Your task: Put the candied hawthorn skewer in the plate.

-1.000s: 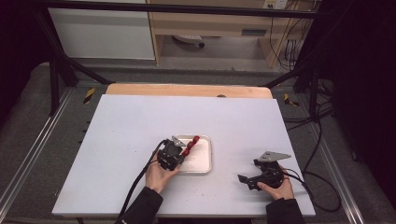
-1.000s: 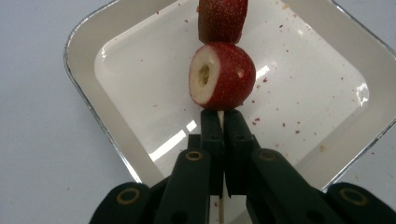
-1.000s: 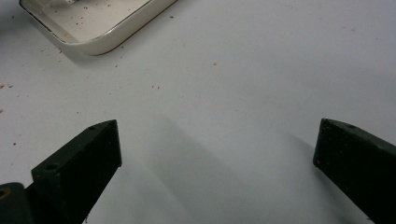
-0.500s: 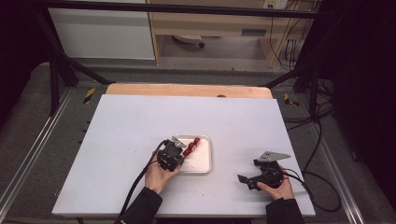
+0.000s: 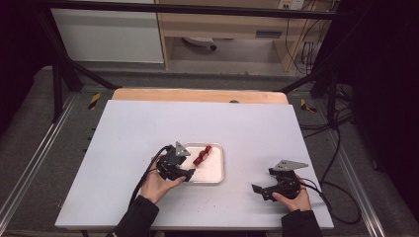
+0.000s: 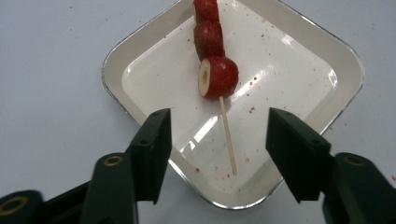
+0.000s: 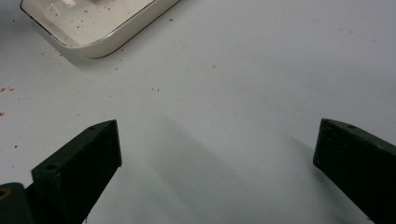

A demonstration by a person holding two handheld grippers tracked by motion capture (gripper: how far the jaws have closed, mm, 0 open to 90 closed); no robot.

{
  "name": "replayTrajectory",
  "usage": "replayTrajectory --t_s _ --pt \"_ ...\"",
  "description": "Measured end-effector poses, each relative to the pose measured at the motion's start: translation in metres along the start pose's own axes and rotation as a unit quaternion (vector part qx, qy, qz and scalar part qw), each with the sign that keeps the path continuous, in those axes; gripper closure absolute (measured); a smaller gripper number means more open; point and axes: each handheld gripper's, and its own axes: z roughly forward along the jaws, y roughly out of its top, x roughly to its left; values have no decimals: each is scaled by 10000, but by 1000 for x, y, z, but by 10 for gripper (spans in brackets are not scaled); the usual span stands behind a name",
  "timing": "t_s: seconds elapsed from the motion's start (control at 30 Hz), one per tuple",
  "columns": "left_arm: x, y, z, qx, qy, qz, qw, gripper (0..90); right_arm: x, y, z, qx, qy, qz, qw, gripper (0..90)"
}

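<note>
A white tray (image 5: pixel 213 172) sits near the middle of the table. On it lies a skewer (image 5: pixel 201 155) of red fruit pieces (image 6: pixel 217 77), its bare stick (image 6: pixel 228 140) pointing toward my left gripper. My left gripper (image 5: pixel 188 173) hovers at the tray's near-left corner. Its jaws have just been opening and now stand open in the left gripper view (image 6: pixel 217 126), with the stick lying between them and touching neither pad. At the table's front right, my right gripper (image 5: pixel 262 190) rests low and open over bare table (image 7: pixel 217 140), with a corner of the tray (image 7: pixel 93 37) off to its left.
The white tabletop (image 5: pixel 148 128) ends at a wooden strip (image 5: pixel 197 95) on the far side. Red crumbs (image 7: pixel 4 88) speckle the surface near the tray. Black cables (image 5: pixel 336 192) trail off the right edge, and metal rails (image 5: pixel 39 158) run along the left.
My left gripper has opened, letting go of the skewer's stick, and has pulled back and up a little toward the left. The skewer stays on the tray. The right gripper has not moved.
</note>
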Motion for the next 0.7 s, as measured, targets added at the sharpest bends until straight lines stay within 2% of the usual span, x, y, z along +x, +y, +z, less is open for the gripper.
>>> replayTrajectory --t_s 0.13,0.23,0.5,0.67,0.7 --pt "4 -8 -10 -93 -131 90 9998 283 0 0 0 -5 -11 -23 10000 16" --pt "9 -16 -18 -119 -135 120 9998 227 0 0 0 -27 -14 -29 10000 16" --pt "30 -47 -36 -304 -58 -191 9993 108 -1 0 0 -7 -20 -27 10000 14" --pt "42 -71 -45 -432 2 -376 9984 93 -1 0 0 -4 -28 -17 10000 13" --pt "45 -75 -46 -523 8 -338 9981 94 -1 0 0 -2 -29 -17 10000 13"
